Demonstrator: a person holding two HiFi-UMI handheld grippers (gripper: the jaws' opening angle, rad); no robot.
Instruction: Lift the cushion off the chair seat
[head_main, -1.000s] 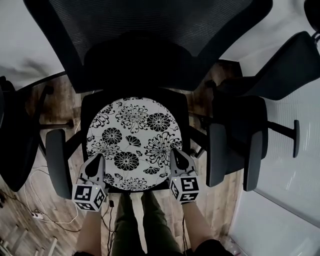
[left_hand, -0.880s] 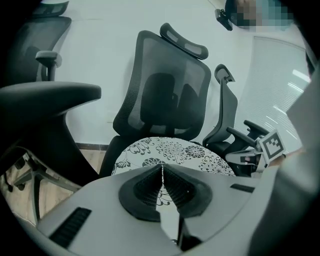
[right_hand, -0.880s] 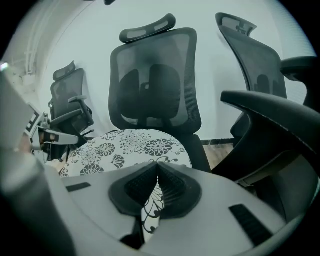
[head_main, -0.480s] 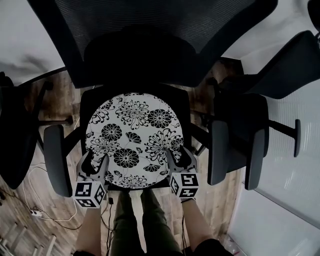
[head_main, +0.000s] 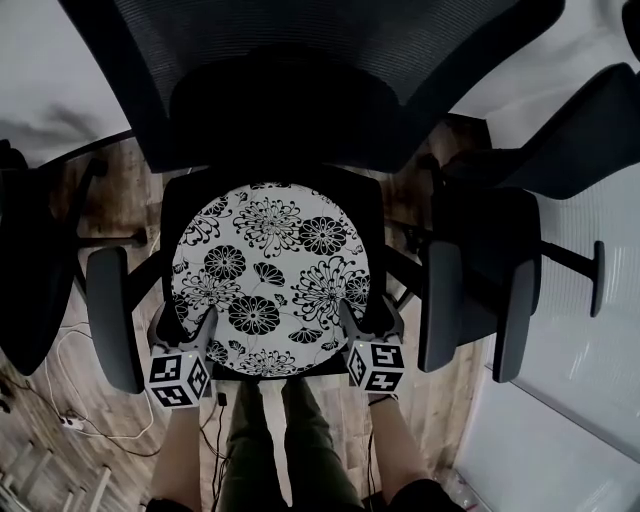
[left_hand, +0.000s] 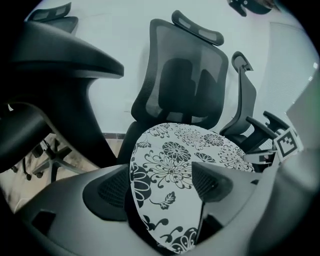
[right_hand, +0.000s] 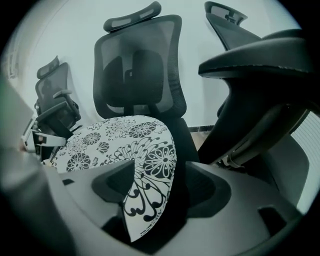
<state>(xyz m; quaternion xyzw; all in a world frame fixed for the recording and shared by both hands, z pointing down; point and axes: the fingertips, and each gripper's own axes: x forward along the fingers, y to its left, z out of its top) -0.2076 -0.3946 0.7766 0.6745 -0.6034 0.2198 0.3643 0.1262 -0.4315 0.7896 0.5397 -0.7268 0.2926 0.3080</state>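
Note:
A round white cushion (head_main: 270, 280) with black flower print lies flat on the black chair seat (head_main: 370, 205). My left gripper (head_main: 190, 325) is at its front left rim and my right gripper (head_main: 370, 318) at its front right rim. Both have just been opening their jaws and now stand open. In the left gripper view the cushion (left_hand: 175, 165) edge runs between the spread jaws of the left gripper (left_hand: 160, 187). In the right gripper view the cushion (right_hand: 125, 135) rim likewise sits between the jaws of the right gripper (right_hand: 160, 185). No pad visibly presses on it.
The chair's mesh backrest (head_main: 330, 60) rises behind the seat, with armrests at left (head_main: 110, 320) and right (head_main: 440, 305). Other black chairs stand close at the right (head_main: 510, 290) and left (head_main: 30, 290). Cables (head_main: 70, 420) lie on the wooden floor. The person's legs (head_main: 285, 440) are below.
Both grippers went from shut to wide open and sank slightly, so their jaws now straddle the cushion's front rim. The cushion has not moved.

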